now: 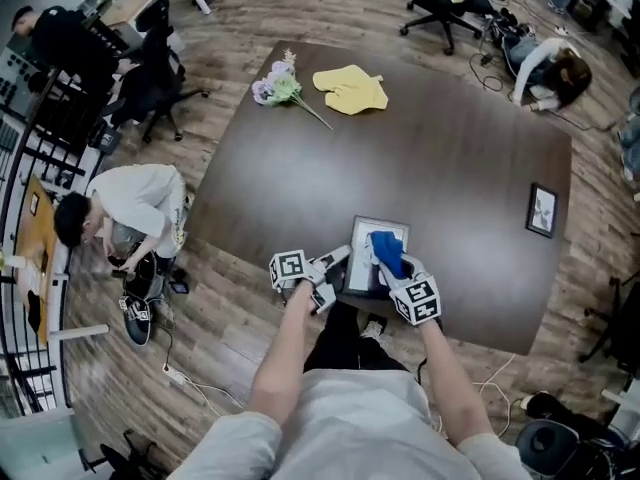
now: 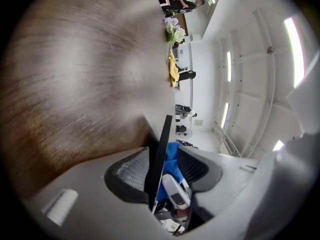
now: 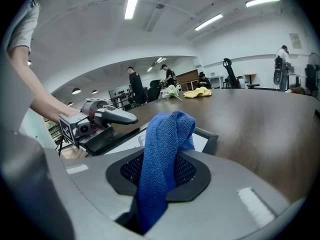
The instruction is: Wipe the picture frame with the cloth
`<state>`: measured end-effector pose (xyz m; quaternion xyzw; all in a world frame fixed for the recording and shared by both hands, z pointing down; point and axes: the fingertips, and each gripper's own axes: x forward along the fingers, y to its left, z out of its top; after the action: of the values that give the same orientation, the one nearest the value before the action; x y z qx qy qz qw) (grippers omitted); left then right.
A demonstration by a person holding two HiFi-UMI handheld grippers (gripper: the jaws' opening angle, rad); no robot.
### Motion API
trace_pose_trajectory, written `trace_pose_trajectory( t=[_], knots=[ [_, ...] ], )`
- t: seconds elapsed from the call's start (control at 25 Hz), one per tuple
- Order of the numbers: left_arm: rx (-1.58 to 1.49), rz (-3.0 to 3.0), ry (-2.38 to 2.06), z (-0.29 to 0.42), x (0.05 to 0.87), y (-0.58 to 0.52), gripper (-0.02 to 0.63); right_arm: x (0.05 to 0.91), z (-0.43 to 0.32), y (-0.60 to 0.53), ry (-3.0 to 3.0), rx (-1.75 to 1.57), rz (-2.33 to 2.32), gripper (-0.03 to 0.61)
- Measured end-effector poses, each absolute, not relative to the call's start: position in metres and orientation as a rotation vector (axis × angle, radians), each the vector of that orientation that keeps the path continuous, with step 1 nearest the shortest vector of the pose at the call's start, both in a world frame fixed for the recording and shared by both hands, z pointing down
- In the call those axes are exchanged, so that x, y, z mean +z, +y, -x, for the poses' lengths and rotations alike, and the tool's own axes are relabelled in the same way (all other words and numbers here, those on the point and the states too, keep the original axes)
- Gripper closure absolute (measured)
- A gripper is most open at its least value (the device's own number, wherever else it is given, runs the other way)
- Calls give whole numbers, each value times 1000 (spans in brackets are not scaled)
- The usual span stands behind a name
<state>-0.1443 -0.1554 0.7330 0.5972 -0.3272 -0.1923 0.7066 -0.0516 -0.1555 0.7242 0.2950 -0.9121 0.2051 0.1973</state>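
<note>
Head view: picture frame (image 1: 362, 240) at the near edge of the dark counter (image 1: 430, 138). Left tool (image 1: 338, 264) at its left side, right tool (image 1: 395, 268) over its face with a blue cloth (image 1: 386, 248).

Left gripper view: spread wide around the frame's thin edge, one pad close against it, the other clear of it, blue cloth showing in the gap.

Right gripper view: clamped on the cloth, bunched and standing up between the pads, with the frame just beyond.
</note>
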Motion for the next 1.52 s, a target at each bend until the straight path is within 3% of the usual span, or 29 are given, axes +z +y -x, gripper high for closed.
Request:
trace_pose_trajectory(
  t=[0.24, 0.36, 0.52, 0.88, 1.28, 1.52],
  knots=[
    [-173, -1420, -691, 115, 741, -139, 395, 720, 36, -142, -2517, 565, -780, 497],
    [-132, -1436, -686, 114, 745, -136, 461, 722, 36, -141, -2498, 600, -752, 497],
    [-114, -1475, -671, 113, 742, -137, 474, 720, 37, -143, -2476, 609, -693, 497],
    [-122, -1500, -662, 117, 739, -142, 482, 704, 52, -186, -2444, 407, -736, 497],
    [-117, -1560, -621, 113, 727, -143, 485, 671, 120, -247, -2447, 154, -583, 497],
    [-90, -1552, -624, 117, 734, -139, 485, 708, 105, -236, -2392, 239, -665, 497]
  ],
)
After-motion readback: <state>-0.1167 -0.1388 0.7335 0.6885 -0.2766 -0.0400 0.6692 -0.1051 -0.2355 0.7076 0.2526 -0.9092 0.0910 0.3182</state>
